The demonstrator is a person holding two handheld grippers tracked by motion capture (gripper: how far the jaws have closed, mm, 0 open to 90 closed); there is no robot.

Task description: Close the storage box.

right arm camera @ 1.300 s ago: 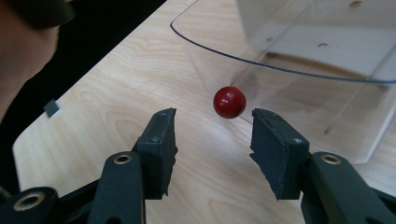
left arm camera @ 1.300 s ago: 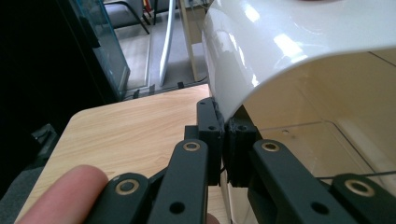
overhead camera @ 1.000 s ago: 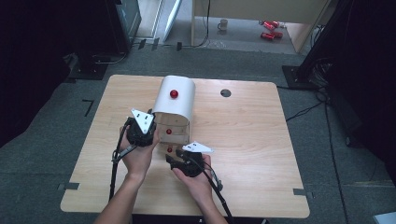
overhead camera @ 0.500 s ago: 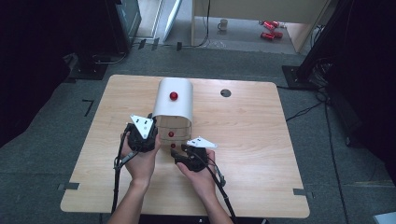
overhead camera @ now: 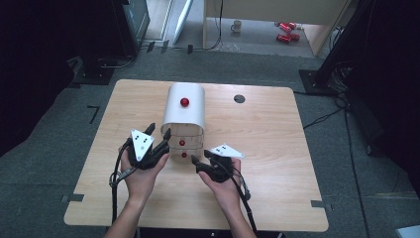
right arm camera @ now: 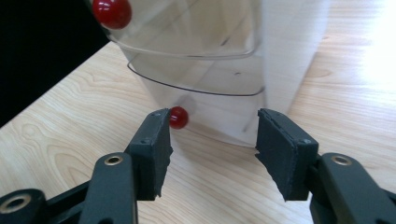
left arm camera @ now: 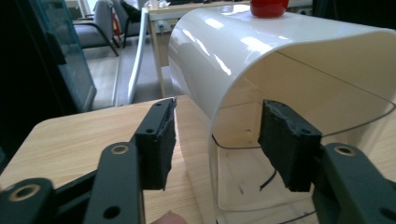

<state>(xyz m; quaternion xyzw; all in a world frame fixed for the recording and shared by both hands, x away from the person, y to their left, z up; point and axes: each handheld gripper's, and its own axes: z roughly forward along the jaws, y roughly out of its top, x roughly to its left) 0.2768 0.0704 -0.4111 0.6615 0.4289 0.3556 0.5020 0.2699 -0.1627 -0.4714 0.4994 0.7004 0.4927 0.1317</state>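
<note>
White, red and black on pale wood

My cabinet (overhead camera: 183,111) is glossy white with clear drawers (right arm camera: 205,70), each with a red knob (right arm camera: 178,117), and another red knob on top (overhead camera: 184,102); my grippers' pads (left arm camera: 158,140) are black, and the table (overhead camera: 277,148) is light wood grain.

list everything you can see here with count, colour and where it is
table: 1, light wood, centre of the high view
drawer unit: 1, white shell with clear drawers, middle of the table
knobs: 3, red, one on the unit's top, two on the drawer fronts
round hole: 1, dark, far part of the tabletop
mug: 1, pale, on the floor beyond the table
left gripper: 1, black, open, at the unit's near left corner
right gripper: 1, black, open, just in front of the lowest drawer
hands: 2, holding the grippers
</note>
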